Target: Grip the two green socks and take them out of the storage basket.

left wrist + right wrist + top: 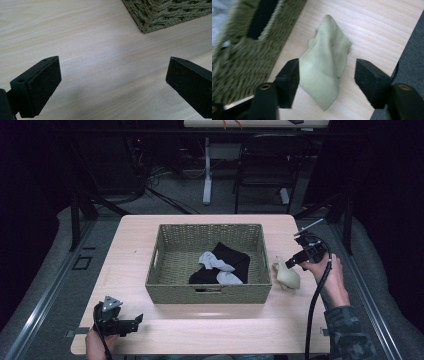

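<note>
A soft, crumpled pale green cloth [325, 67] lies on the desk [165, 322] just beside the woven basket [208, 293], at its 3 o'clock—near the desk's right edge. The right hand-held gripper [327, 72] straddles it, jaws spread, pads not pressing. The left hand-held gripper [112, 82] hovers spread over bare wood.

Woven olive basket [165, 285] sits mid-table, long side facing the person. Inside: black cloth [232, 257] spread from centre toward 4 o'clock, pale grey garment [216, 263] draped over it, touching. Light wood table [150, 330] on grey floor. Beyond table at 12 o'clock: white desk leg [207, 170]; black folding chair [265, 167] at 1 o'clock. Cables [150, 182] tangled on floor at 11 o'clock.
</note>
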Demonstrator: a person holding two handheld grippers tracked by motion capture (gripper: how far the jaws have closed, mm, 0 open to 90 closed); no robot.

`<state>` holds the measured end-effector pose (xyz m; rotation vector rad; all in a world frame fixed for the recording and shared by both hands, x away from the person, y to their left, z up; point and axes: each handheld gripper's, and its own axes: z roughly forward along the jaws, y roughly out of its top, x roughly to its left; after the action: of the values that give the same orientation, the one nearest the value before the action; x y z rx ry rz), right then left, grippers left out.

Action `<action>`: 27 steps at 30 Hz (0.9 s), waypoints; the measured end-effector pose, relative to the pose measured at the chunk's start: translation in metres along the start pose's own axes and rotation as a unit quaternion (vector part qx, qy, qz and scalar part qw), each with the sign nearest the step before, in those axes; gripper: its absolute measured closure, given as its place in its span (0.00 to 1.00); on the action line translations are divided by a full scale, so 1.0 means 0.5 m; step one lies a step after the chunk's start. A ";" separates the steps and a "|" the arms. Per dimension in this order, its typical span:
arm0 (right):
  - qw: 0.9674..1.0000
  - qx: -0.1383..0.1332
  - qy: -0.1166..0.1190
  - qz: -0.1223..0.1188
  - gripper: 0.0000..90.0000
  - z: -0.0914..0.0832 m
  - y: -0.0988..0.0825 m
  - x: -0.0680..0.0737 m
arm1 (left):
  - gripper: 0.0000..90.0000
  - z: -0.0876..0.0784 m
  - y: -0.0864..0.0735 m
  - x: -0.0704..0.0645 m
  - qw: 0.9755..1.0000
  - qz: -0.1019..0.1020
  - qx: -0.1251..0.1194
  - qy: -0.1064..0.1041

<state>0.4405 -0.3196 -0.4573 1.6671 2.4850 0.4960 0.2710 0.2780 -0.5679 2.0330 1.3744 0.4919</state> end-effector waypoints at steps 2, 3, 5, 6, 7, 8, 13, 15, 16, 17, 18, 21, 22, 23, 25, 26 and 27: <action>1.000 -0.006 0.003 -0.003 0.31 -0.009 -0.010 0.007 | 0.00 0.000 0.000 0.000 1.000 -0.001 0.000 0.000; 1.000 -0.011 0.003 -0.007 0.26 -0.015 -0.018 0.012 | 0.00 0.000 0.000 0.000 1.000 -0.001 -0.001 0.000; 1.000 -0.022 0.008 -0.013 0.20 -0.025 -0.033 0.017 | 0.00 0.000 0.000 0.000 1.000 -0.002 -0.001 0.001; 0.999 -0.031 0.016 -0.011 0.17 -0.028 -0.042 0.021 | 0.00 -0.001 0.000 0.000 1.000 -0.002 -0.001 0.001; 0.999 -0.035 0.014 -0.015 0.16 -0.029 -0.049 0.023 | 0.00 0.000 0.000 0.000 1.000 -0.001 -0.001 0.001; 0.999 -0.033 0.009 -0.019 0.16 -0.032 -0.057 0.025 | 0.00 0.000 0.000 -0.001 1.000 -0.001 -0.001 0.001; 0.999 -0.047 0.006 -0.021 0.08 -0.036 -0.095 0.034 | 0.00 0.000 0.000 -0.001 1.000 -0.001 0.000 0.002; 0.998 -0.050 0.004 -0.026 0.05 -0.036 -0.111 0.033 | 0.00 0.001 0.000 -0.001 1.000 -0.002 0.000 0.002; 0.998 -0.054 0.005 -0.024 0.04 -0.035 -0.118 0.034 | 0.00 0.001 0.000 -0.001 1.000 -0.001 0.000 0.002; 0.998 -0.057 0.006 -0.021 0.03 -0.032 -0.126 0.035 | 0.00 0.001 0.000 -0.001 1.000 -0.001 0.000 0.002; 0.998 -0.061 0.013 -0.019 0.03 -0.029 -0.133 0.036 | 0.00 0.001 0.000 -0.001 1.000 -0.001 0.001 0.002; 0.998 -0.049 0.012 -0.025 0.03 -0.015 -0.145 0.034 | 0.00 0.002 0.001 -0.003 1.000 0.002 0.000 0.002; 0.998 -0.056 0.015 -0.020 0.03 -0.012 -0.148 0.032 | 0.00 0.001 0.001 -0.003 1.000 0.003 -0.001 0.001; 0.998 -0.051 0.013 -0.024 0.03 -0.012 -0.150 0.027 | 0.00 0.001 0.001 -0.003 1.000 0.003 -0.001 0.001; 0.998 -0.052 0.017 -0.019 0.03 -0.010 -0.151 0.024 | 0.00 0.002 0.001 -0.002 1.000 0.002 -0.001 0.000; 0.998 -0.056 0.019 -0.020 0.03 -0.010 -0.151 0.022 | 0.00 0.001 0.001 -0.002 1.000 0.002 0.001 0.000; 0.998 -0.058 0.018 -0.022 0.03 -0.011 -0.150 0.021 | 0.00 0.002 0.001 -0.002 1.000 0.002 0.000 0.001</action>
<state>0.3686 -0.3368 -0.4758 1.5726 2.4603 0.6572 0.2714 0.2768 -0.5682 2.0361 1.3729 0.4960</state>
